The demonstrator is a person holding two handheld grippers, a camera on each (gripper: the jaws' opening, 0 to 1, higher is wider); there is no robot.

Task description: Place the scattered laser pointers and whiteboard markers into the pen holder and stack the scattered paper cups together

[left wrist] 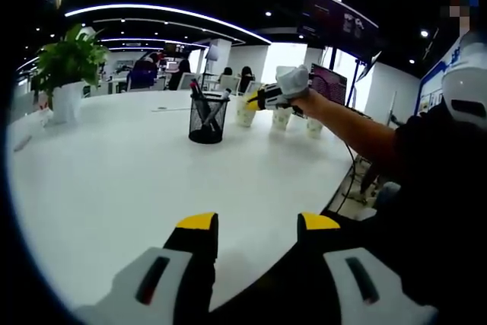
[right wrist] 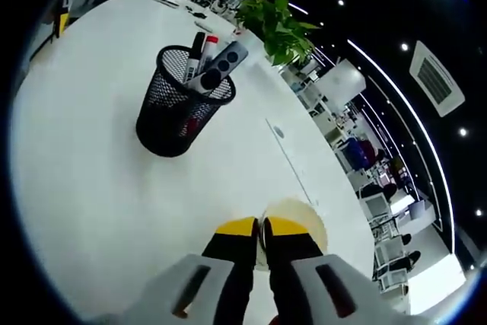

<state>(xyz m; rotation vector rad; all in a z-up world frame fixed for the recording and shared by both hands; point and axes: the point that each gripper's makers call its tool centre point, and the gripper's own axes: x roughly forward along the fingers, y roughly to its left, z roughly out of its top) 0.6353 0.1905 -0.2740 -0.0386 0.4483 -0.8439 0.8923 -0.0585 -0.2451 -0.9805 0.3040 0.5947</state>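
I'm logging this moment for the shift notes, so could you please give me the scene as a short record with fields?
surface: white table
pen holder: black mesh pen holder, upright, with markers and pointers standing in it
paper cups: three in a row behind the holder, the nearest paper cup at the right gripper
right gripper: jaws closed on that cup's rim
left gripper: open, empty, at the table's near edge
plant: potted plant at the far side
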